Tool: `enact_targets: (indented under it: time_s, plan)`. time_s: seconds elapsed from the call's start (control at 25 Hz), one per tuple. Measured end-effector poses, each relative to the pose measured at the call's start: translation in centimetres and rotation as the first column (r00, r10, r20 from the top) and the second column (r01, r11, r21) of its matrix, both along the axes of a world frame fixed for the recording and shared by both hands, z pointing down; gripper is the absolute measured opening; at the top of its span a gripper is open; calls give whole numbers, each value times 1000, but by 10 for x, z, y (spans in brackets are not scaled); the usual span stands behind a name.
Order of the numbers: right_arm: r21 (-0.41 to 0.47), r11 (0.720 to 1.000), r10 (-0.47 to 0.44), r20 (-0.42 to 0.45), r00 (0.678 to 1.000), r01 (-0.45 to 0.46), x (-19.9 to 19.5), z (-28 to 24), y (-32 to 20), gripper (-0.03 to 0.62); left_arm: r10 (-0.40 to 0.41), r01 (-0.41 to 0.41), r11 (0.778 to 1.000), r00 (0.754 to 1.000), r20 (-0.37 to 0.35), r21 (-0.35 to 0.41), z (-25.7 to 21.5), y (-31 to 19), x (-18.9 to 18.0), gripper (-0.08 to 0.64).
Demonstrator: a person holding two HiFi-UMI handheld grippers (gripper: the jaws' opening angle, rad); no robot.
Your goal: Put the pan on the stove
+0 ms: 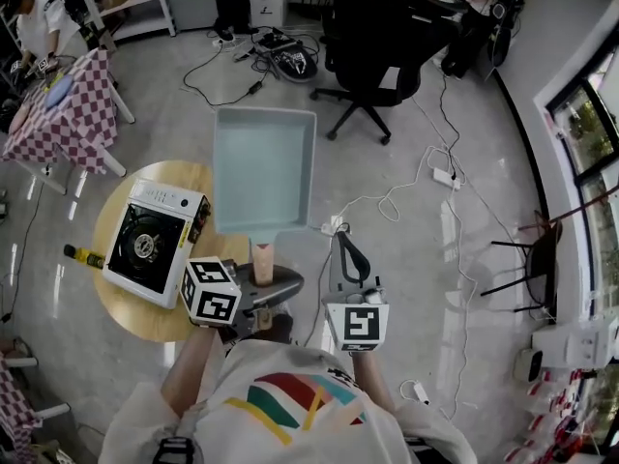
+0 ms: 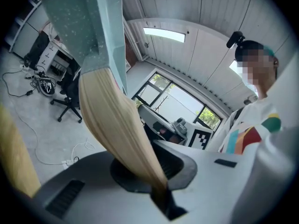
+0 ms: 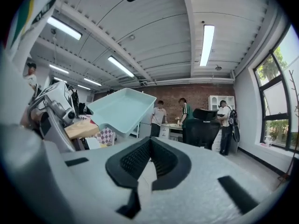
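Observation:
A pale blue square pan with a short wooden handle hangs in the air above the floor, just right of the table. My left gripper is shut on that handle; in the left gripper view the handle runs down between the closed jaws, with the pan above. The portable gas stove sits on the round wooden table, left of the pan. My right gripper is shut and holds nothing, right of the handle. The right gripper view shows its jaws closed and the pan to the left.
A black office chair stands beyond the pan. White cables and a power strip lie on the floor to the right. A checkered-cloth table stands far left, and a yellow-black item lies beside the round table. People stand across the room.

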State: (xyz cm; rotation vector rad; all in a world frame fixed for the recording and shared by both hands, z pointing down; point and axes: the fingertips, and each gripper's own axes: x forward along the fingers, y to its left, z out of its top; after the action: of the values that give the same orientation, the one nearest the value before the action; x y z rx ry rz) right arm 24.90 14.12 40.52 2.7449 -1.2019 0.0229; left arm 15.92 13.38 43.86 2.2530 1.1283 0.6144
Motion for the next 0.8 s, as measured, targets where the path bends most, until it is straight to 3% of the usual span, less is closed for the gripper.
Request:
enact_targets:
  time_s: [0.12, 0.24, 0.48, 0.64, 0.8]
  plan:
    - [17, 999, -46, 51, 998, 45, 28, 0, -40, -2, -48, 48, 999, 999, 4, -8, -1, -37, 32, 6]
    - [42, 993, -114, 41, 993, 112, 50, -5, -79, -2, -116, 116, 993, 993, 15, -36, -7, -70, 58, 6]
    - [65, 964, -262, 23, 965, 260, 73, -18, -146, -2, -284, 283, 955, 959, 11, -91, -19, -124, 87, 6]
    - [85, 919, -389, 30, 921, 385, 81, -21, -194, -2, -388, 390, 917, 921, 40, -80, -10, -152, 97, 6]
    - [95, 847, -526, 10, 850, 523, 93, -31, -244, -2, -507, 508, 859, 861, 28, -67, -16, -176, 114, 6]
